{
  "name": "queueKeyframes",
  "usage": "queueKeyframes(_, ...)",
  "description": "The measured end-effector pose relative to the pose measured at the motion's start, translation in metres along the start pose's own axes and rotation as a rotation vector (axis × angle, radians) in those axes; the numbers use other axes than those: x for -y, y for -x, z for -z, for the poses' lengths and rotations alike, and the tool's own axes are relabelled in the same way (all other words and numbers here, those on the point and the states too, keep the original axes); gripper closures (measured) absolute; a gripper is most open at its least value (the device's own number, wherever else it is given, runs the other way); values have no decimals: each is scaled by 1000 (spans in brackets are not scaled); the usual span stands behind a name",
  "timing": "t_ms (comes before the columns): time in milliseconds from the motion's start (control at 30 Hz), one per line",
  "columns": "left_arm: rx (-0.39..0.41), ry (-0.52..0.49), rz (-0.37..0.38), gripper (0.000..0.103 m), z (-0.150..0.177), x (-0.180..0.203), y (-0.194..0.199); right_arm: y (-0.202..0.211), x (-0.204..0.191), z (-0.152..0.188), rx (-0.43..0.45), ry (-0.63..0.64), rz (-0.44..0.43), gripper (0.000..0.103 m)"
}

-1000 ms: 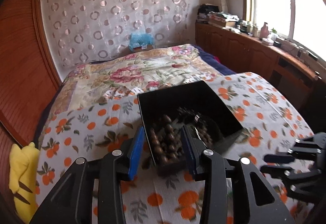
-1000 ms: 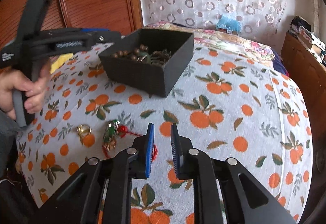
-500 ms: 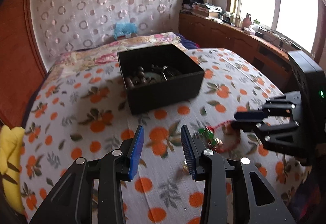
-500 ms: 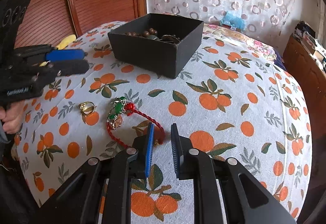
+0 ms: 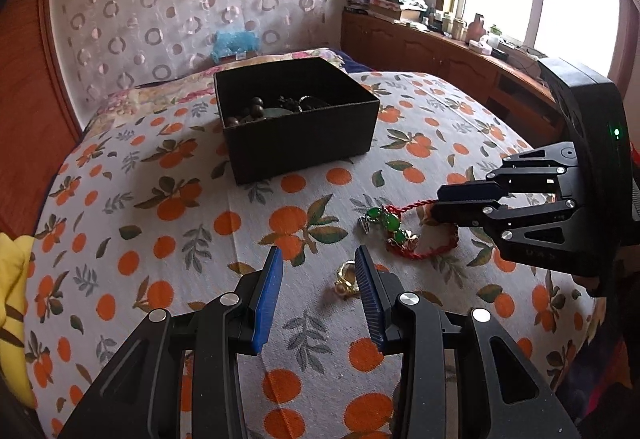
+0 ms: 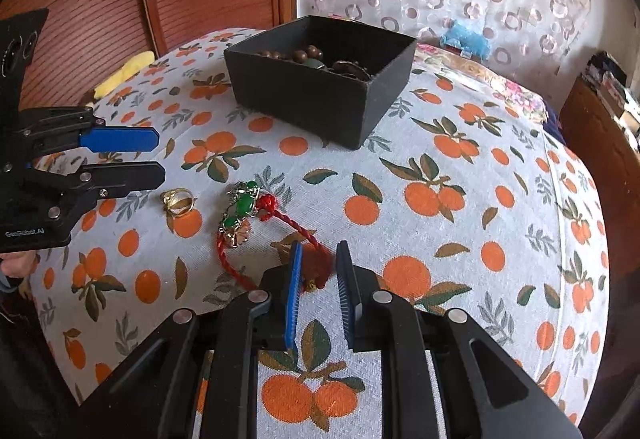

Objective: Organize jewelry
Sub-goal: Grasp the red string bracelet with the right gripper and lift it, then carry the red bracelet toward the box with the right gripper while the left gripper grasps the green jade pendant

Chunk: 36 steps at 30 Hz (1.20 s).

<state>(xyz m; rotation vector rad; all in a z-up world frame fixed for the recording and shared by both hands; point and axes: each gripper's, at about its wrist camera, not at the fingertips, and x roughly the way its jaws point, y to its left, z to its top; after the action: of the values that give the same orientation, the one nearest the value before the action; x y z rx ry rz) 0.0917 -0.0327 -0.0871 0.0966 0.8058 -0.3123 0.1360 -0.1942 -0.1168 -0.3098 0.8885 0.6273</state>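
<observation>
Left wrist: my left gripper (image 5: pixel 318 271) gapes empty beside the gold ring (image 5: pixel 346 279); black jewelry box (image 5: pixel 296 127) beyond.
Right wrist: my right gripper (image 6: pixel 318 273) straddles the red cord bracelet (image 6: pixel 256 223), parted, not yet pinching.
Next, I reckon: close, lift, box it.

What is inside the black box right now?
The black box holds brown wooden beads, a dark green piece and dark metal jewelry. Its walls and the top pieces hide the bottom.
</observation>
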Motion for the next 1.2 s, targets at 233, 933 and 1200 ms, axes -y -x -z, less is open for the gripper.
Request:
queueKeyframes(233,-7,1,4,68,2,2,-2,6,-2,-6,39,3,-41,100)
queueKeyframes(933,-5,3,26,68,-2,7,-4,69,5,-32,234,-11,-23,100)
queueKeyframes(1200,-23,-18,65,68,-18,23,-21,53,16,-19,199,-41,17,100)
